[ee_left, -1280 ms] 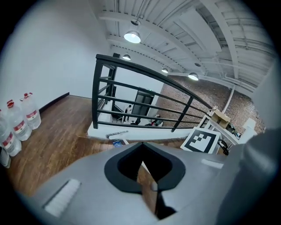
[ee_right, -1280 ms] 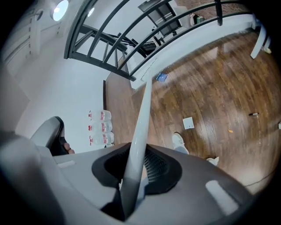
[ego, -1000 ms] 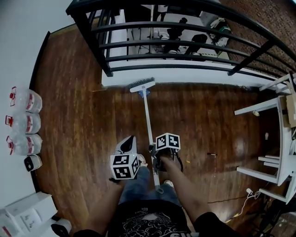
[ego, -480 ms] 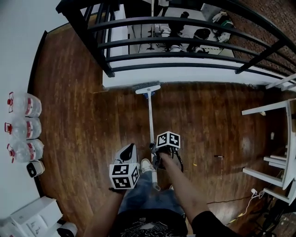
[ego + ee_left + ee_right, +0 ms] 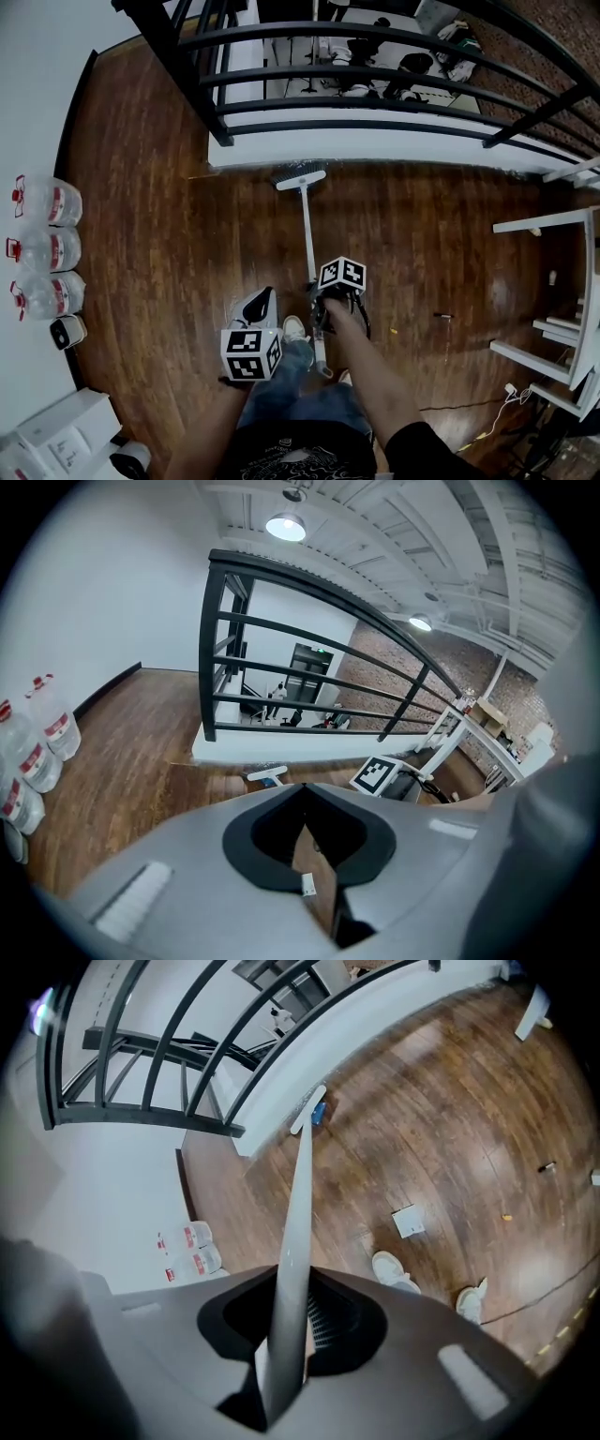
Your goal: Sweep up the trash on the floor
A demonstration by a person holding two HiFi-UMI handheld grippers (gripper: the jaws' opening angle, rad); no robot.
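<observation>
While the right forearm reaches forward and down, right gripper [image 5: 317, 311]: jaws clenched on broom [image 5: 307, 230] handle. Left gripper [image 5: 259, 306]: just beside it, jaws together, empty. Broom: long axis runs away from the person, head on floor [image 5: 141, 234] by white ledge [image 5: 394, 150].

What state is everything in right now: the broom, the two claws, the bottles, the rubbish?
Right gripper: shut on the white long-handled broom.
Left gripper: shut, empty.
Broom: head down on the wood floor.
Clear red-labelled water bottles: upright, in a row.
White paper scrap: lying on floor, unswept.
</observation>
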